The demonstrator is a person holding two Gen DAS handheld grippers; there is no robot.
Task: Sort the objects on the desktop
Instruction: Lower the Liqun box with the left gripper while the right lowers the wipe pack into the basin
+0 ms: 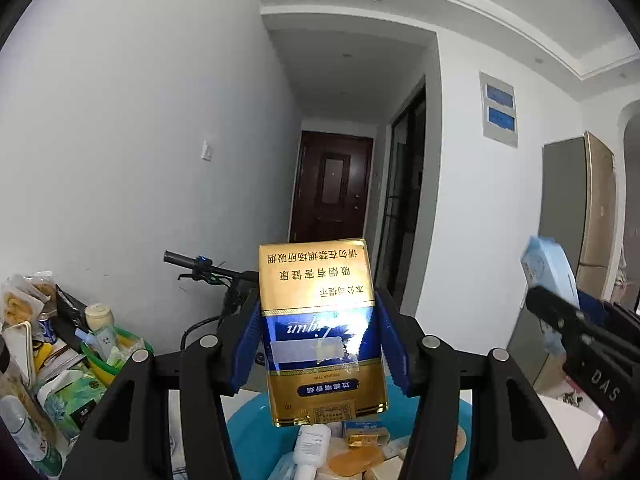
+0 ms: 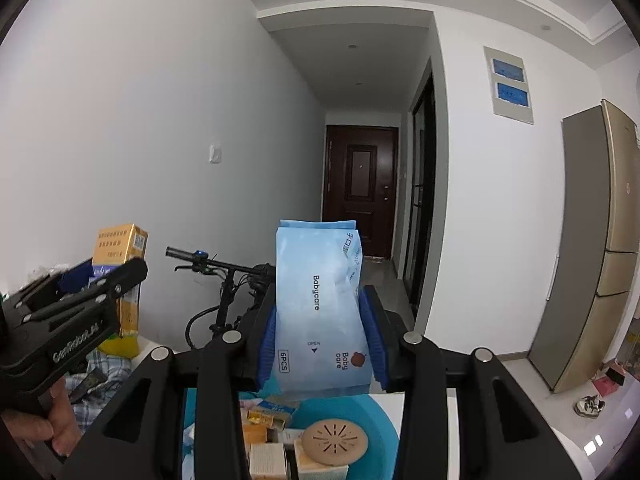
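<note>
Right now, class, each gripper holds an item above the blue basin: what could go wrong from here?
1. The left gripper pinches only the middle of the cigarette pack, so it may tilt or slip.
2. The wipes pack in the right gripper is soft and could sag out.
3. The blue basin already looks crowded, so a dropped item might bounce off.
</note>
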